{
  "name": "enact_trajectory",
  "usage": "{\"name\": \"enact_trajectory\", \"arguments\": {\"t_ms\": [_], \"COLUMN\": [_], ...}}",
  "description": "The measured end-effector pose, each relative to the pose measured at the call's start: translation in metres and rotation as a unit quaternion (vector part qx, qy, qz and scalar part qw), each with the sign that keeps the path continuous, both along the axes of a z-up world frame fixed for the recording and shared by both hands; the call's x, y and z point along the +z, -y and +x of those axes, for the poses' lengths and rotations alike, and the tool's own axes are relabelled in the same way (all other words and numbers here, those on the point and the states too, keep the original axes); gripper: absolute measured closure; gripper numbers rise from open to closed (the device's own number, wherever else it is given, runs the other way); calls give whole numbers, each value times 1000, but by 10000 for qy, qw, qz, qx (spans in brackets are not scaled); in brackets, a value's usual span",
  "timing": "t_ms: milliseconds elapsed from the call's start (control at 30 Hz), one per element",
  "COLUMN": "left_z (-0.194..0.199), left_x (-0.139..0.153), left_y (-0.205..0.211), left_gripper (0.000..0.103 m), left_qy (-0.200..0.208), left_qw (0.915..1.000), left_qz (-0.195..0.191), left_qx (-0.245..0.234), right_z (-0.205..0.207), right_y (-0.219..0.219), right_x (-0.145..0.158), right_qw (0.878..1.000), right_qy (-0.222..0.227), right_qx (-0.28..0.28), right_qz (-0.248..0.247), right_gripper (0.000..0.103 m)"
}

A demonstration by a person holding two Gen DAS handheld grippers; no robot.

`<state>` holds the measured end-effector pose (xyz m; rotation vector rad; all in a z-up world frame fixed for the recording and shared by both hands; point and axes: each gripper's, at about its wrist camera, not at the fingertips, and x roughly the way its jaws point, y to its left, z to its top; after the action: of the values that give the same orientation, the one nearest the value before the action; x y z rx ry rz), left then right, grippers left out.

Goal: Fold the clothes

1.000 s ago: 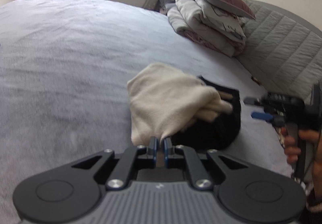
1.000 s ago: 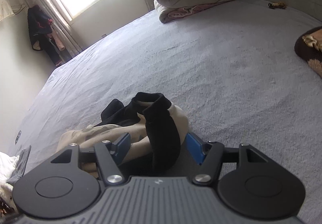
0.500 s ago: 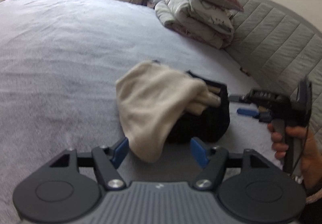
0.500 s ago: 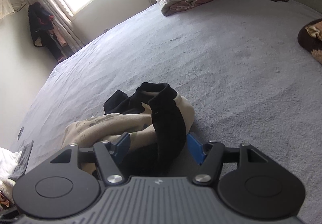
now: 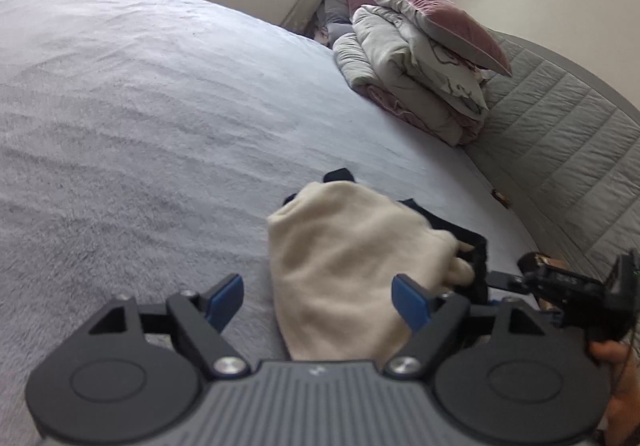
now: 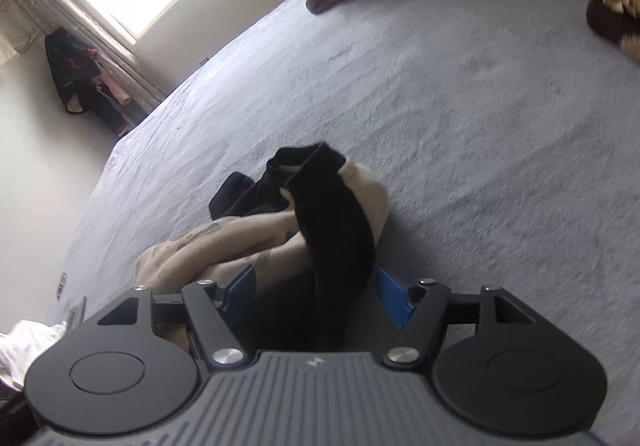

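Observation:
A crumpled cream-and-black garment (image 5: pixel 352 258) lies in a heap on the grey bedspread (image 5: pixel 140 149). My left gripper (image 5: pixel 320 298) is open, its blue pads on either side of the cream end of the heap, not closed on it. In the right wrist view the garment's black sleeve (image 6: pixel 332 213) runs between the open fingers of my right gripper (image 6: pixel 316 292), with cream cloth (image 6: pixel 240 234) to its left. In the left wrist view the right gripper (image 5: pixel 500 288) sits at the heap's right edge, held by a hand (image 5: pixel 608 350).
A stack of folded duvets topped by a pink pillow (image 5: pixel 420 85) sits against the quilted headboard (image 5: pixel 560 165). A brown plush item (image 6: pixel 616 21) lies at the far right. Dark clothes (image 6: pixel 80 77) hang by the window. White cloth (image 6: pixel 24 346) lies off the bed's edge.
My left gripper opened and let go of the cream cloth, then moved forward so that the heap lies between its fingers. The right gripper stayed open and shifted slightly.

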<state>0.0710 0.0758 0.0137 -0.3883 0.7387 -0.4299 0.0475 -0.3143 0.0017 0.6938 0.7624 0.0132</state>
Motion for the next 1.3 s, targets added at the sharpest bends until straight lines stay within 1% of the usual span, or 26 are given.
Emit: {"name": "enact_trajectory", "arguments": {"t_ms": [67, 133, 200, 267, 300, 367, 400, 433, 467, 500, 533, 567, 600, 667, 767, 900, 1033, 1133, 1300], "left_z": [6, 11, 16, 19, 21, 22, 22, 21, 21, 20, 19, 18, 17, 15, 11, 7, 5, 1, -14], "left_x": [-9, -16, -22, -26, -28, -30, -31, -31, -32, -29, -26, -23, -21, -15, -6, 6, 12, 18, 45], "left_y": [-3, -6, -9, -10, -10, -8, -6, -5, -3, -4, -5, -7, -8, -11, -15, -21, -25, -31, -49], "left_gripper": [21, 22, 28, 39, 43, 61, 65, 79, 92, 95, 98, 100, 100, 101, 101, 101, 102, 103, 103], "left_qy": [-83, -188, -289, -391, -440, -496, -510, -523, -537, -503, -458, -413, -368, -278, -142, 38, 180, 362, 1166], "left_qw": [9999, 9991, 9974, 9953, 9942, 9932, 9934, 9935, 9936, 9940, 9943, 9946, 9948, 9951, 9951, 9944, 9937, 9924, 9837], "left_qz": [-143, -390, -655, -889, -977, -1043, -1025, -1006, -987, -975, -965, -955, -944, -924, -892, -849, -780, -744, -562], "left_qx": [16, -1, -28, -49, -73, -108, -103, -99, -94, -47, 9, 66, 123, 236, 405, 631, 787, 914, 1249], "right_z": [4, 11, 18, 21, 22, 25, 27, 29, 31, 33, 35, 36, 39, 44, 51, 64, 79, 88, 100], "right_y": [0, 0, -1, -5, -7, -14, -18, -23, -28, -34, -40, -46, -53, -65, -76, -92, -108, -119, -141], "right_x": [-7, -16, -26, -31, -32, -28, -25, -22, -19, -15, -9, -4, 2, 15, 35, 60, 82, 97, 123], "right_qw": [9994, 9979, 9955, 9950, 9949, 9967, 9976, 9984, 9990, 9994, 9994, 9986, 9969, 9932, 9885, 9839, 9805, 9773, 9709], "right_qy": [-103, -218, -396, -379, -364, -313, -291, -244, -197, -149, -118, -90, -46, 91, 372, 712, 913, 1091, 1425], "right_qx": [-43, -168, -321, -418, -465, -444, -430, -388, -341, -293, -276, -263, -234, -204, -161, -52, 1, 103, 286], "right_qz": [313, 593, 800, 818, 822, 605, 466, 342, 204, 64, -189, -460, -745, -1143, -1455, -1637, -1738, -1813, -1905], "right_gripper": [32, 32, 32, 32, 32, 33, 41, 47, 59, 69, 74, 83, 86, 89, 92, 94, 94, 94, 94]}}
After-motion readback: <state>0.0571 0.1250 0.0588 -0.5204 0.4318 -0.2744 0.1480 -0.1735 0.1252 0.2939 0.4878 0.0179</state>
